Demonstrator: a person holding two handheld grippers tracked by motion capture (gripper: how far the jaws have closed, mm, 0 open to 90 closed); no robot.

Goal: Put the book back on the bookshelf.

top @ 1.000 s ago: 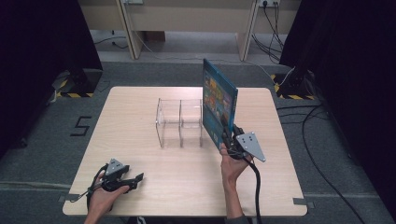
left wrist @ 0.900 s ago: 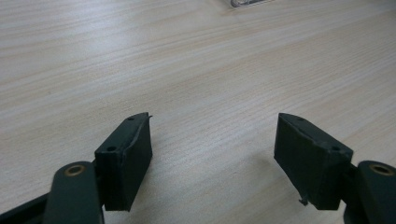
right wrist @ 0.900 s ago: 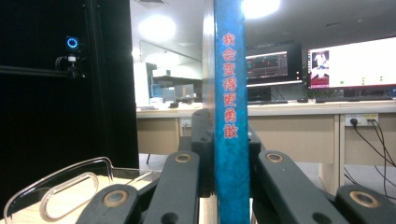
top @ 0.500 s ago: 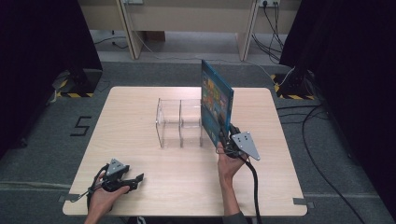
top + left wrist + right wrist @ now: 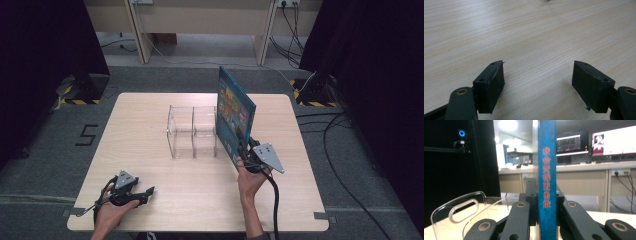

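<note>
I've got the right gripper (image 5: 246,154) clamped on the book (image 5: 235,116) at its lower spine edge: stiff, light, glossy, may slip.

The high view looks forward and down on the whole pale wooden desk (image 5: 150,125). The left gripper view skims that desk close up. The right gripper view faces level along a thin blue book (image 5: 547,170), also in the high view, beside the clear acrylic rack (image 5: 456,207).

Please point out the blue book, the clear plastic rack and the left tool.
blue book (image 5: 234,116), high view, on its cover.
clear plastic rack (image 5: 192,131), high view, on its middle divider.
left tool (image 5: 537,82), left gripper view, midway between its open jaws.
</note>
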